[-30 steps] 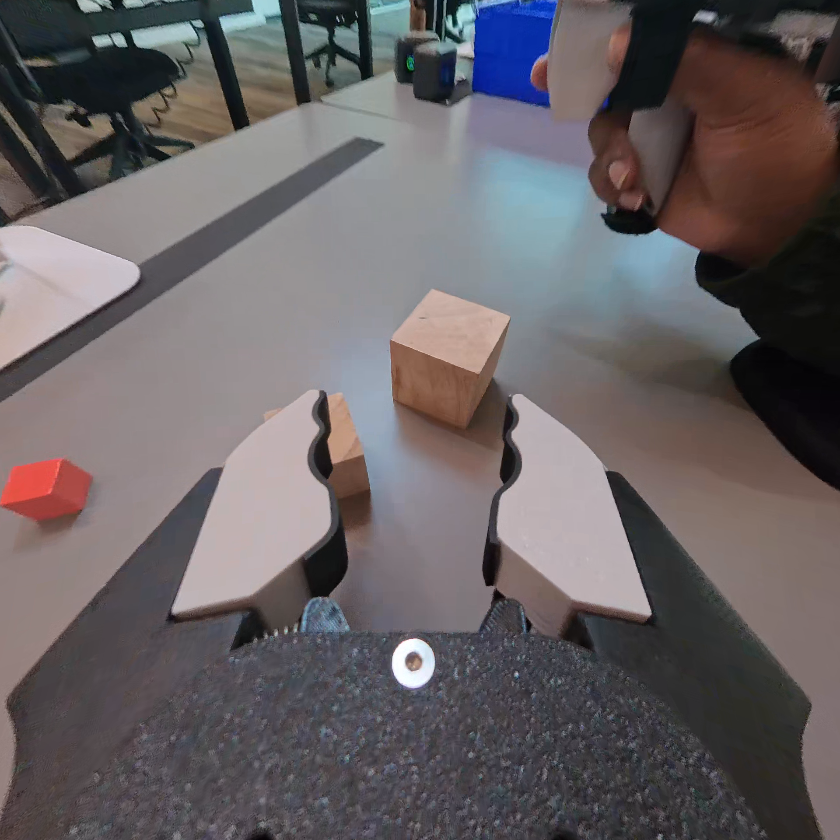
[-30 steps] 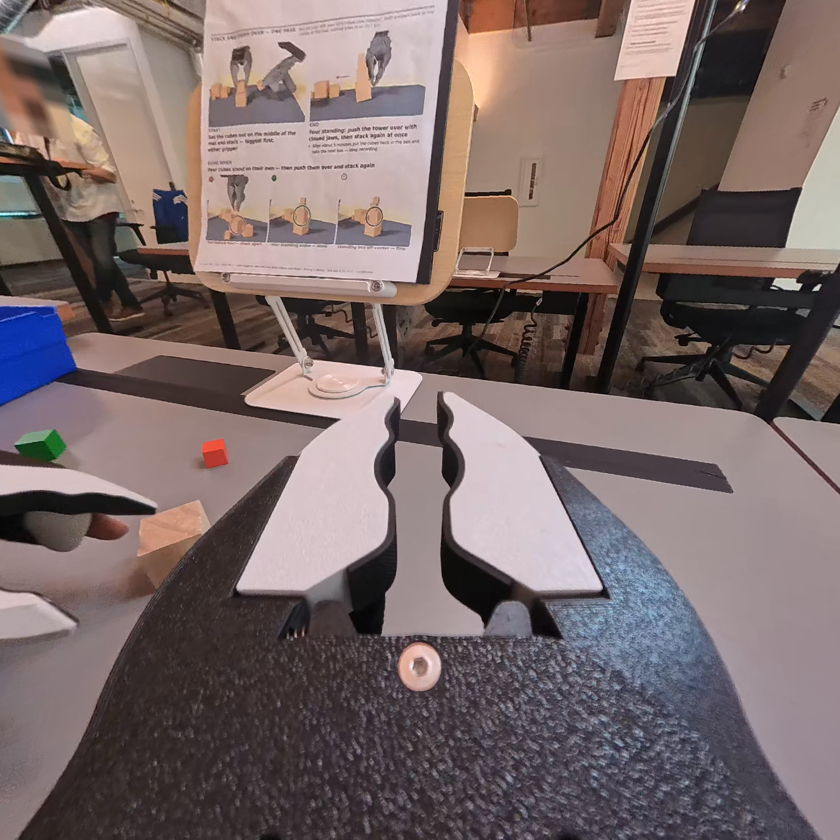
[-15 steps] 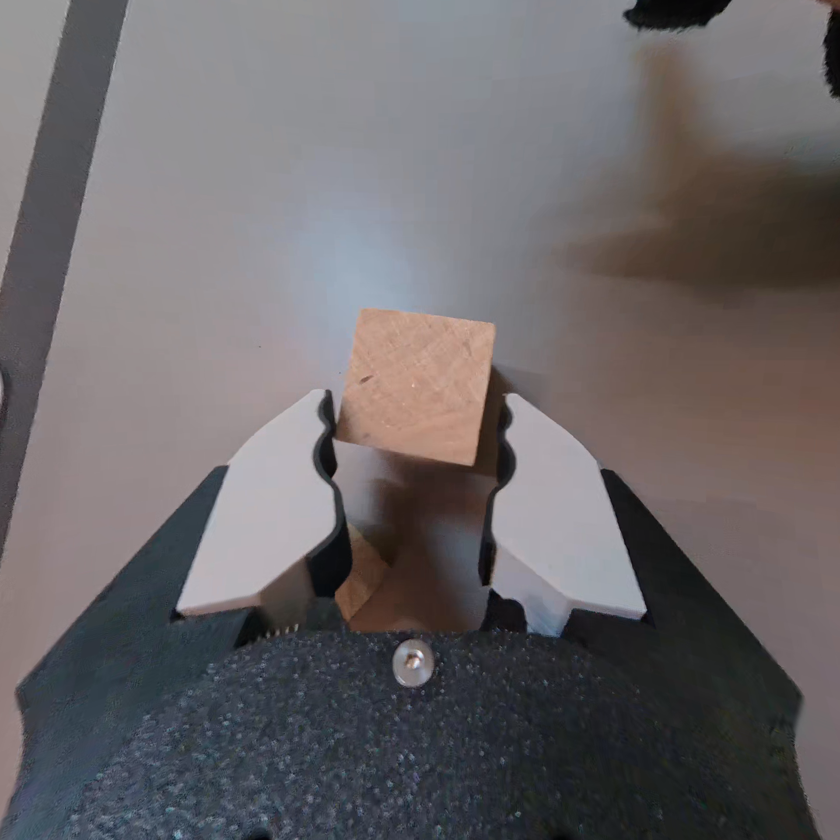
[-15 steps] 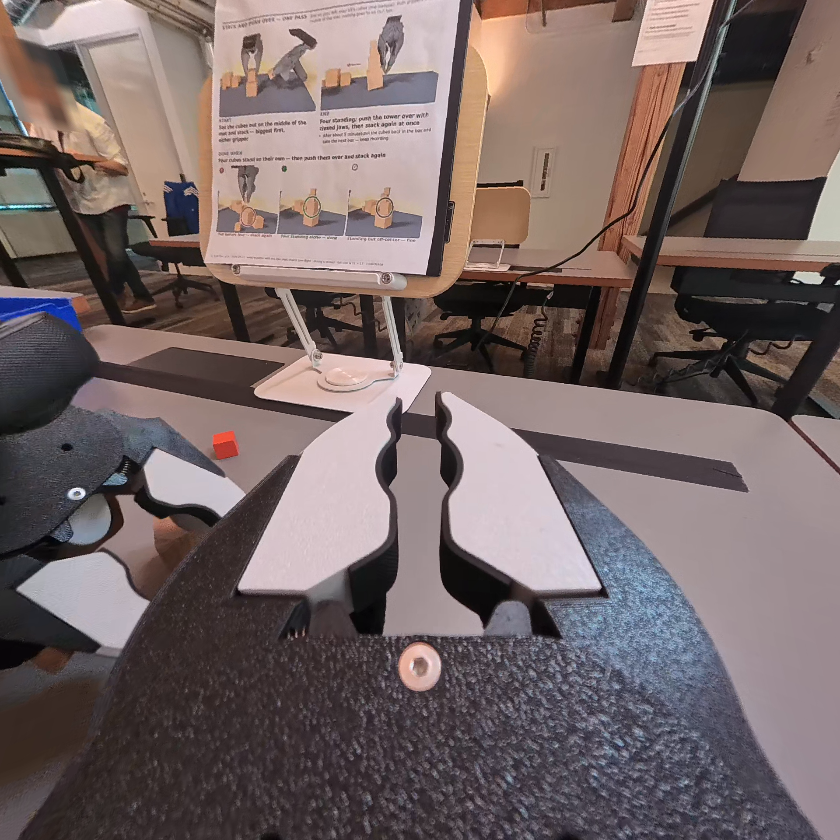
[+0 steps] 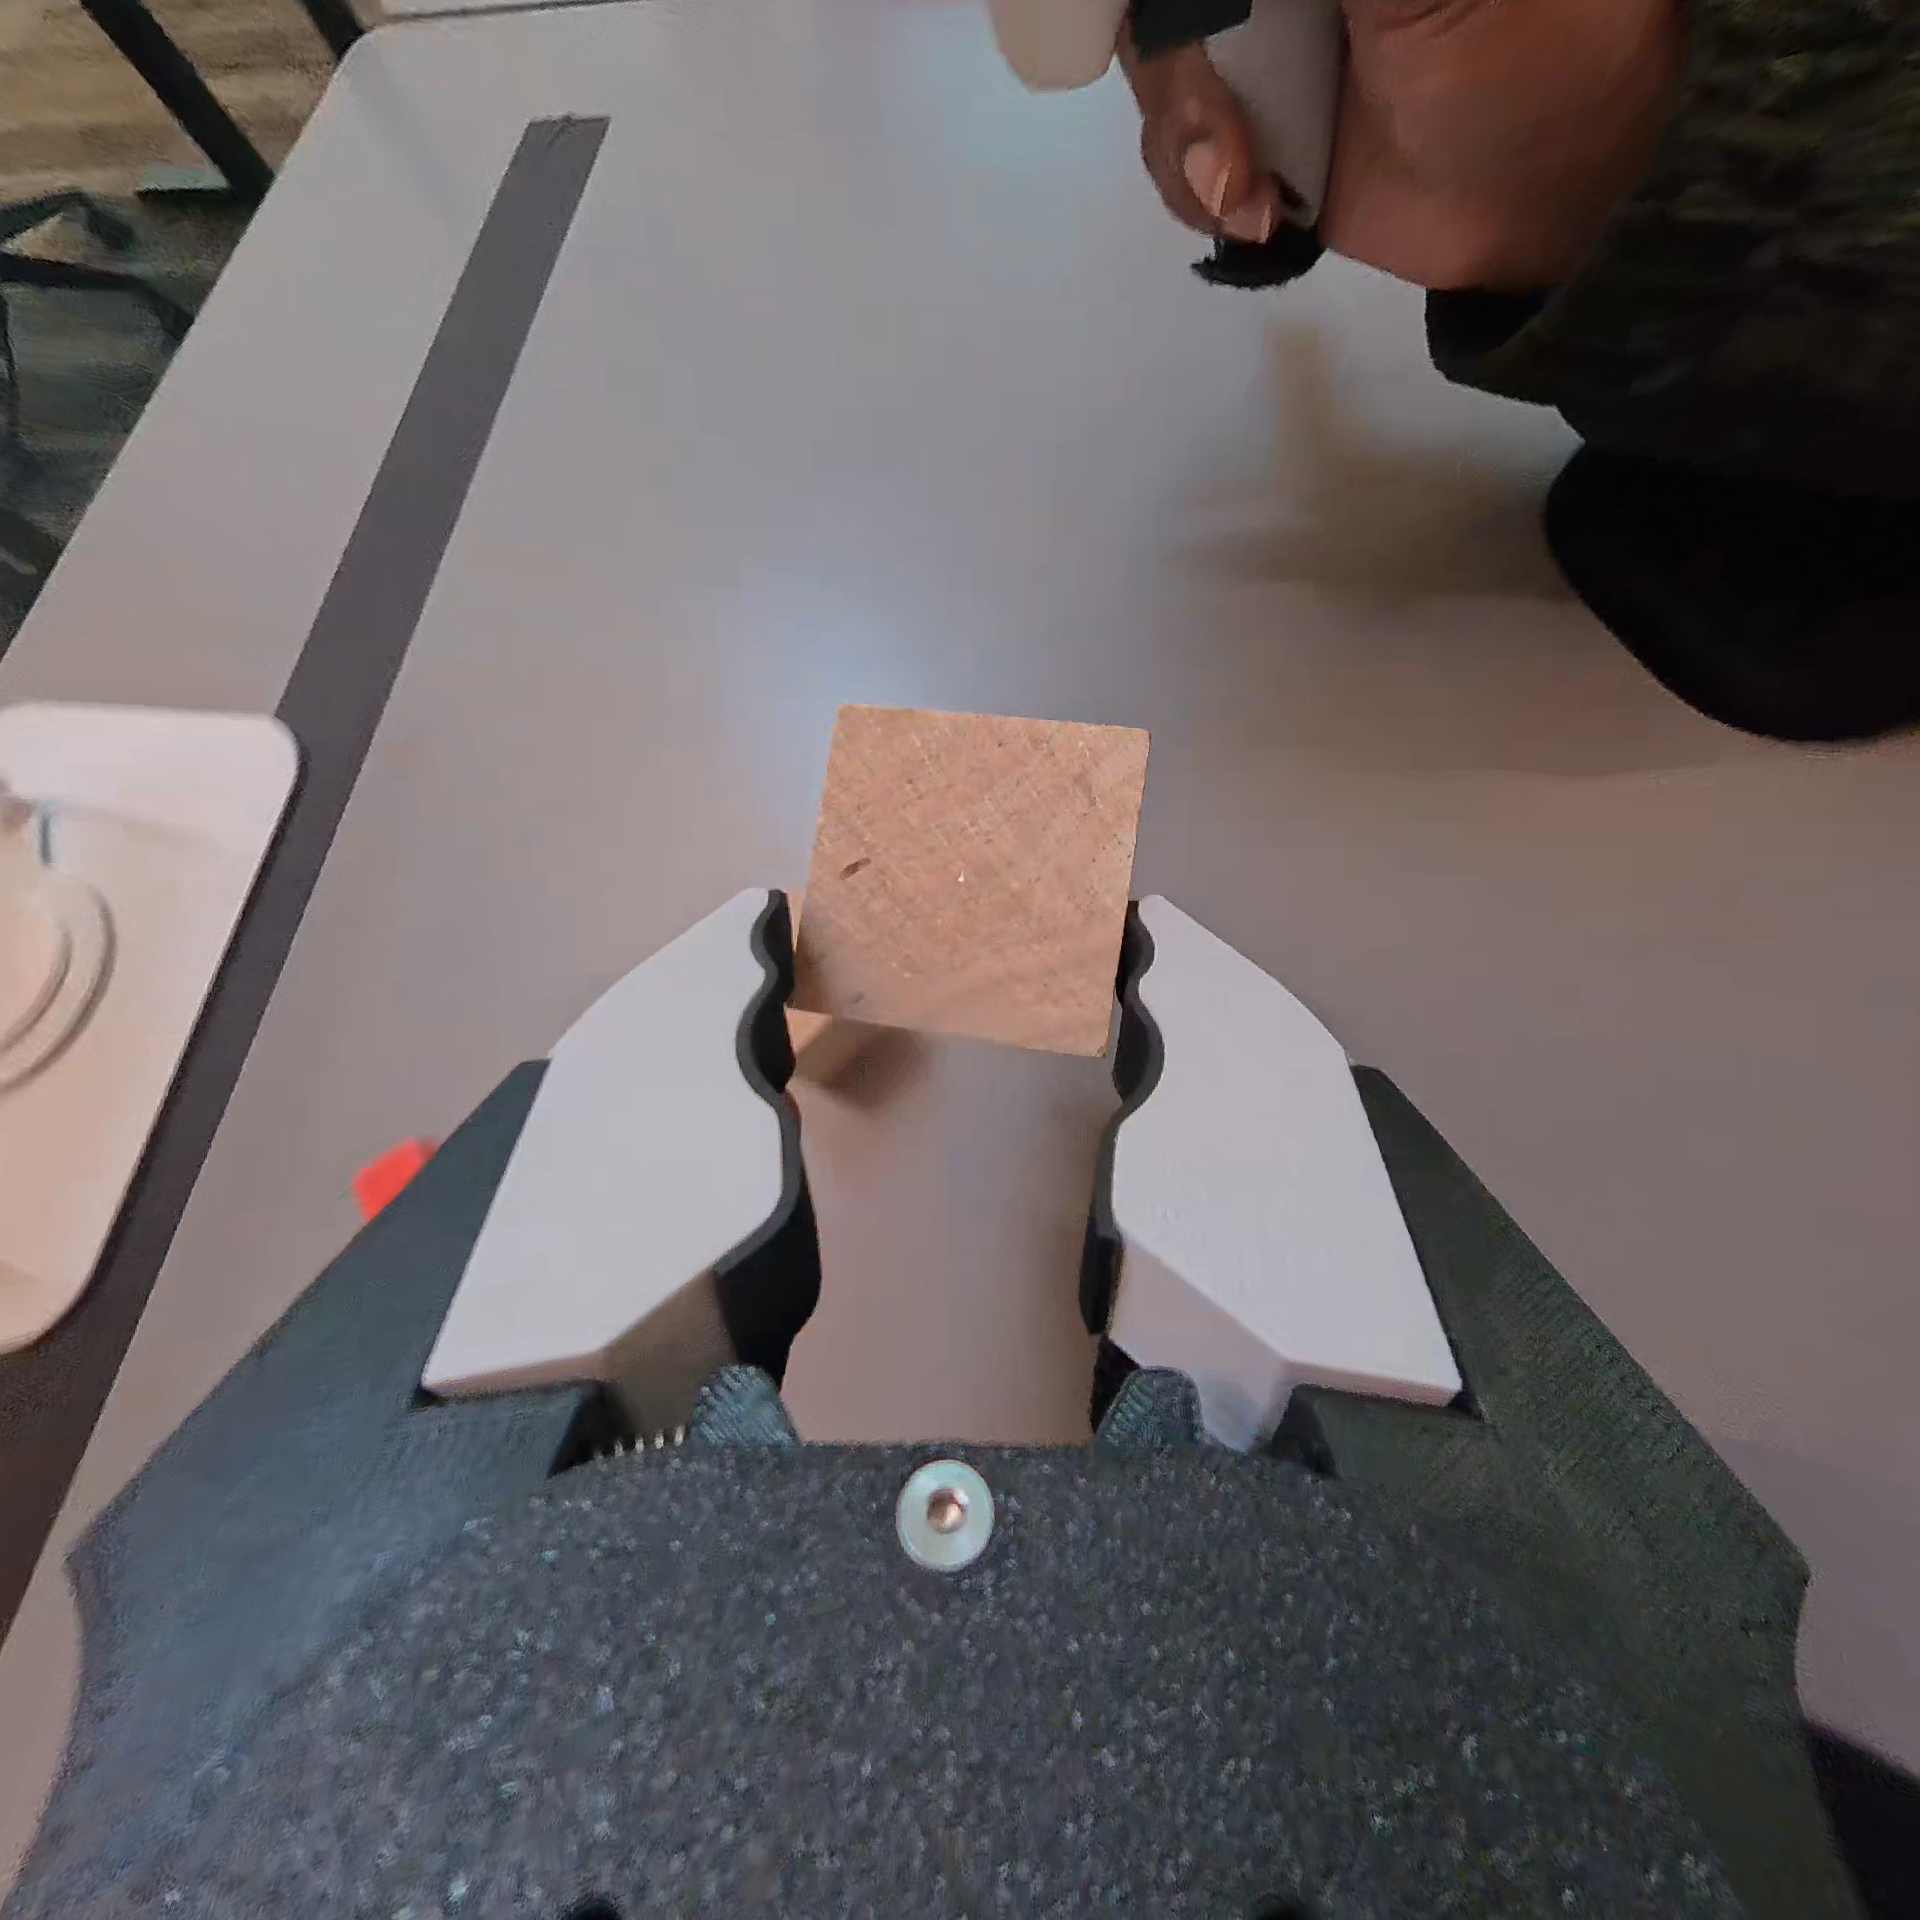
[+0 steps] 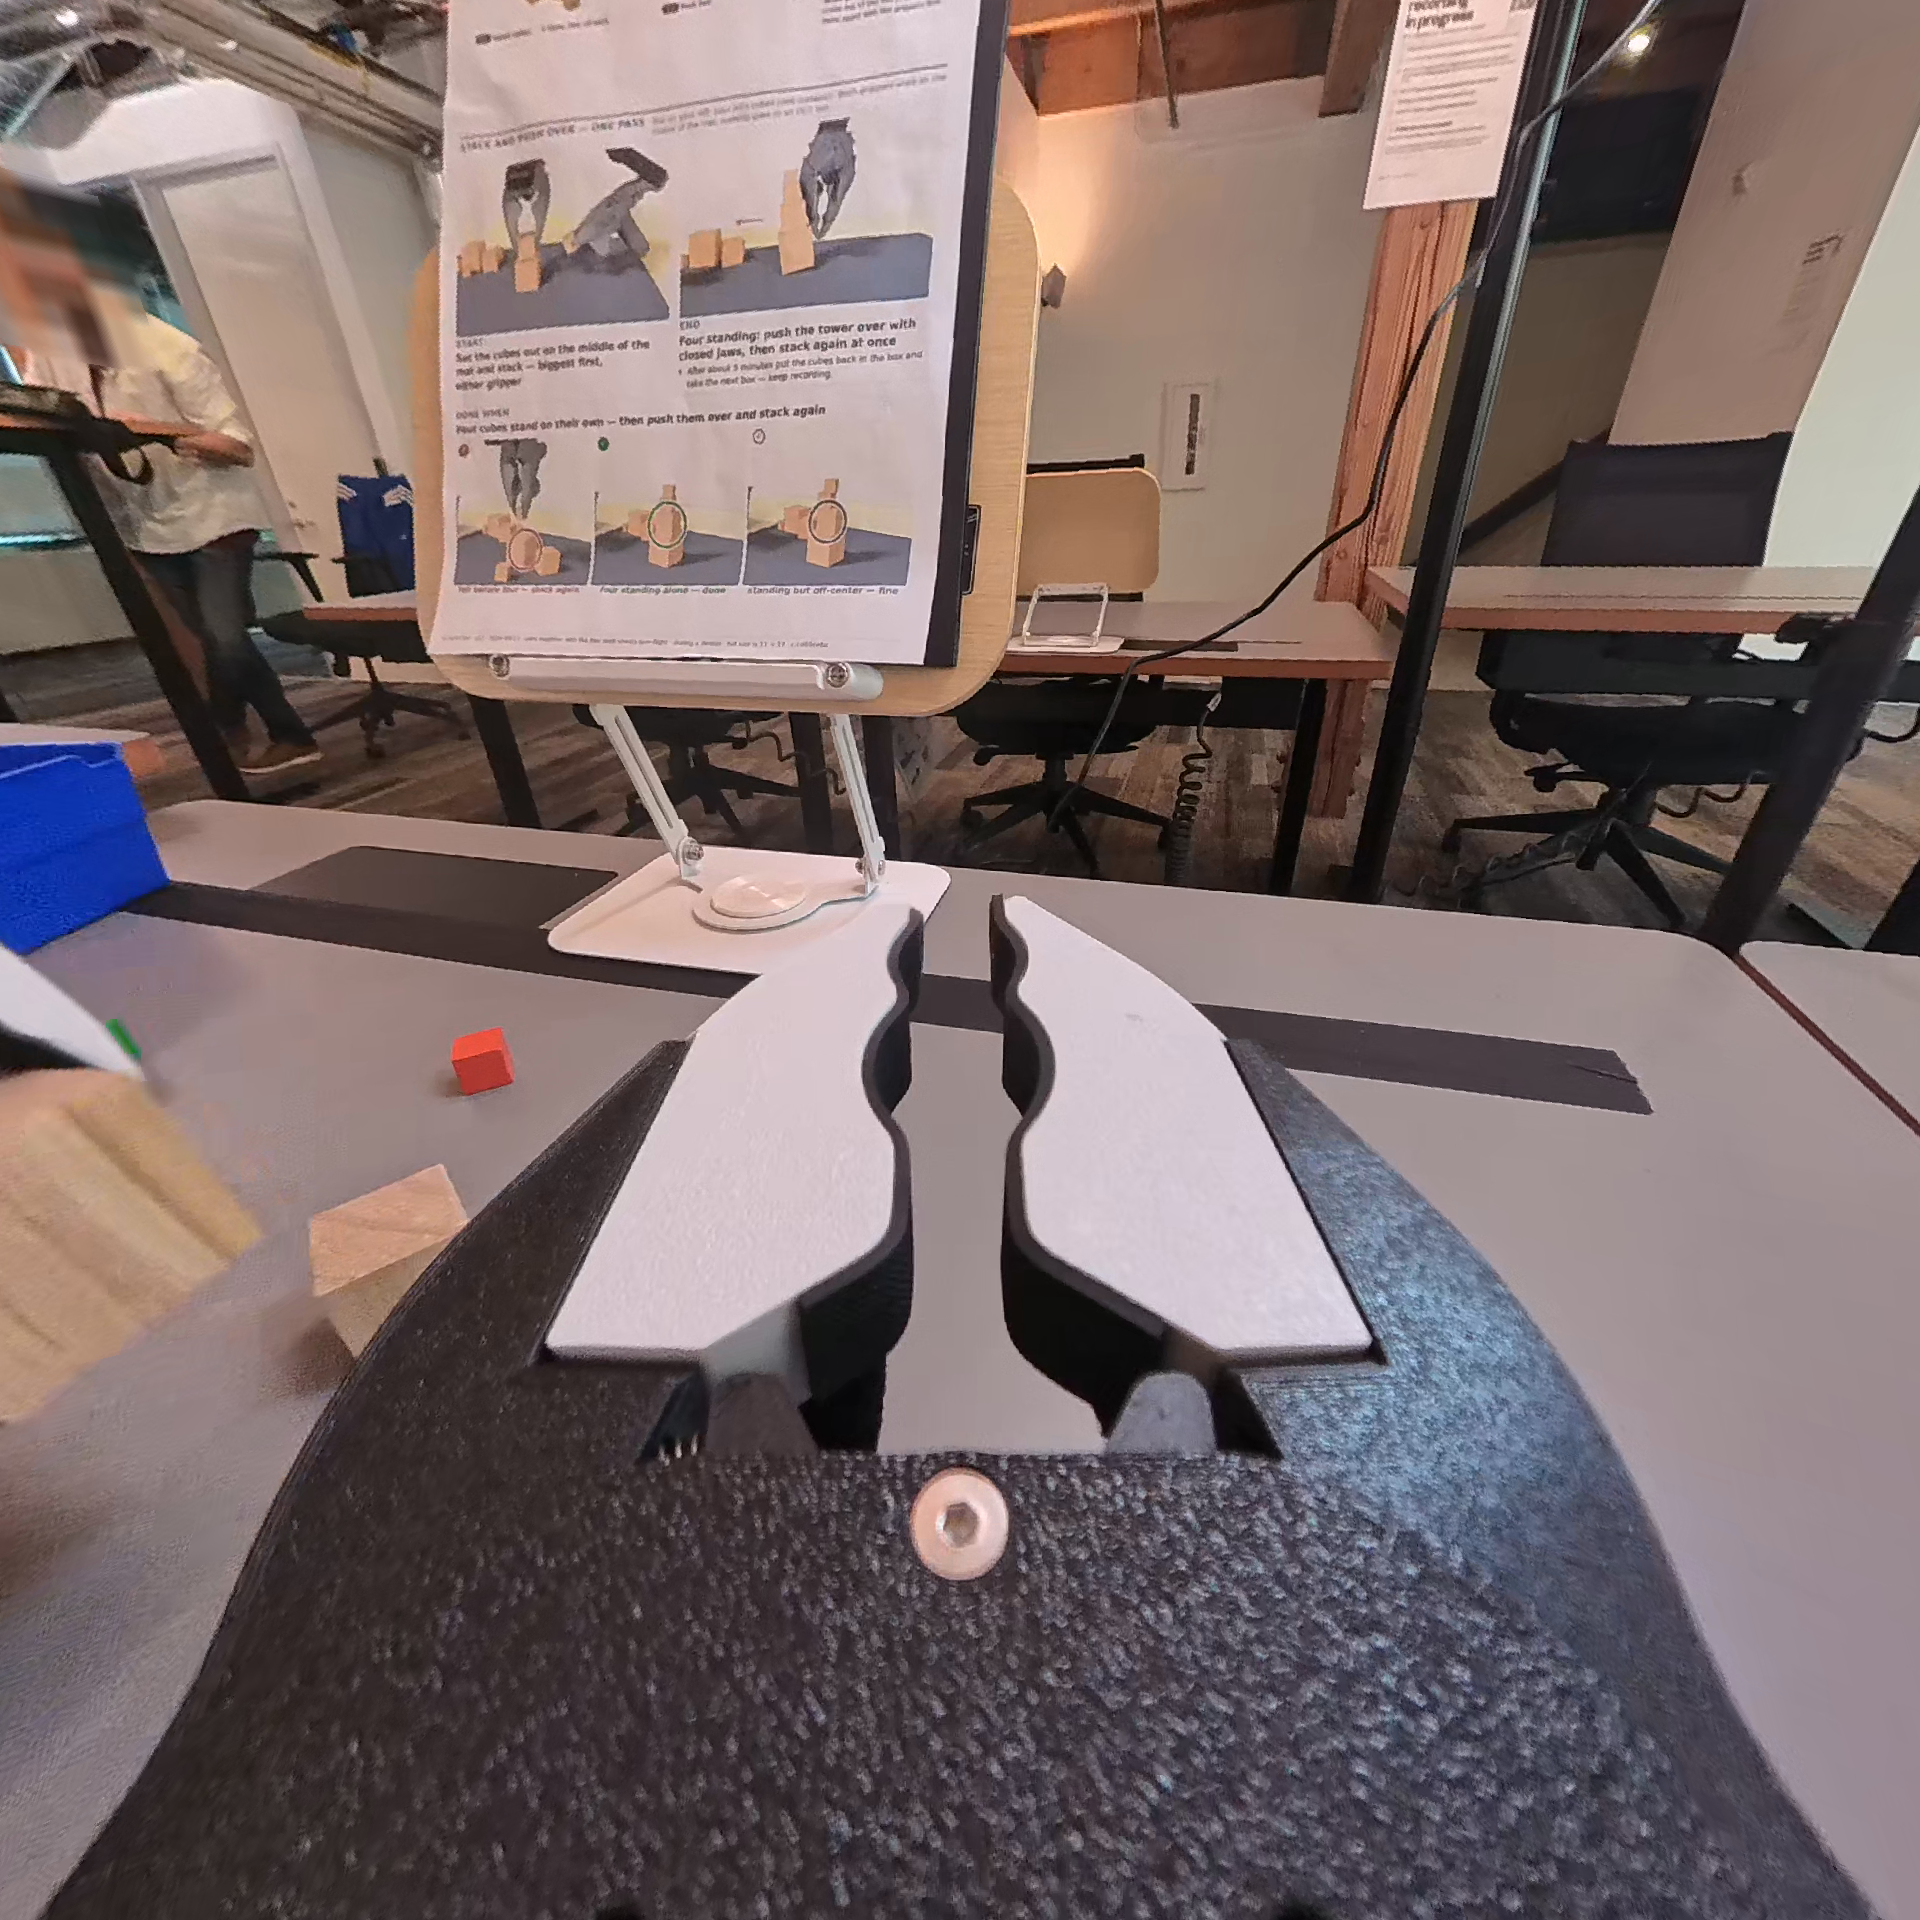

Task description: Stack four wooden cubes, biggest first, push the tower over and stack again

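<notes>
Clamping a big wooden cube (image 5: 966,883) above the table (image 5: 935,416), the left gripper (image 5: 956,966) grips tight; right gripper (image 6: 951,935) hovers barely parted, bare.

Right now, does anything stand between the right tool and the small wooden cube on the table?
Nothing visible does. The right tool is empty, and the small wooden cube lies on bare table to its left. The red cube sits farther back.
</notes>
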Demonstrator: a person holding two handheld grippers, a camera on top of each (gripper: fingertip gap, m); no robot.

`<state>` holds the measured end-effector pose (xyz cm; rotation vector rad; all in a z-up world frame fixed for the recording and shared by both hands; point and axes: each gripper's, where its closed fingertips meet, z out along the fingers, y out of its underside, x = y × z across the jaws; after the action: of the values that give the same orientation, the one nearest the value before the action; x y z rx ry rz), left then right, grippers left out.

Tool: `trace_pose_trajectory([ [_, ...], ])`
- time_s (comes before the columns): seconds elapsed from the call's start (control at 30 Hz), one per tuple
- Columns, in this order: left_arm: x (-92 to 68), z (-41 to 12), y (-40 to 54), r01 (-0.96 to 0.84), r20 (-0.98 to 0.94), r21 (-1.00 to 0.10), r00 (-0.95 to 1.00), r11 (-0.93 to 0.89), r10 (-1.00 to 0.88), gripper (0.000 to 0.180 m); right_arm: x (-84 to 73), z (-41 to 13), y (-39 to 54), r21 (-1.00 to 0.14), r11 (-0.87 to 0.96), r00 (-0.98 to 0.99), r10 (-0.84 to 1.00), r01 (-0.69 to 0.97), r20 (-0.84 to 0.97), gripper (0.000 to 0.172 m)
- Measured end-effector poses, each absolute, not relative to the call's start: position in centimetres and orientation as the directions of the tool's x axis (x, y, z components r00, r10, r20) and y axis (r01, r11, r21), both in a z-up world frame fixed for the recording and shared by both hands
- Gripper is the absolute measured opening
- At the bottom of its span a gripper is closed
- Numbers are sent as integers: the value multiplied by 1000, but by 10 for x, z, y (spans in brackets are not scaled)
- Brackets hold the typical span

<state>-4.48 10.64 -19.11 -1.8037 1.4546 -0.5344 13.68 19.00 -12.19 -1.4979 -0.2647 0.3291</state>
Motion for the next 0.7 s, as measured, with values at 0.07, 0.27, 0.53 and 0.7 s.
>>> trace_pose_trajectory([
  [0.07, -81, -193, 104, -655, -115, -746, 304, -119, -946, 60, 136, -123, 191, -998, 40, 927, 373, -53, -35, 11],
  [0.27, -162, -226, 96, -660, -77, -716, 397, -226, -915, 60, 135, -126, 191, -997, 51, 926, 376, -56, -33, 0],
  [0.53, -183, -249, 92, -662, -47, -707, 393, -248, -918, 60, 121, -123, 184, -992, 98, 880, 474, -85, -28, 0],
  [0.7, -168, -261, 92, -682, -93, -711, 331, -170, -939, 60, 116, -126, 183, -993, 92, 868, 496, -77, -22, 0],
])
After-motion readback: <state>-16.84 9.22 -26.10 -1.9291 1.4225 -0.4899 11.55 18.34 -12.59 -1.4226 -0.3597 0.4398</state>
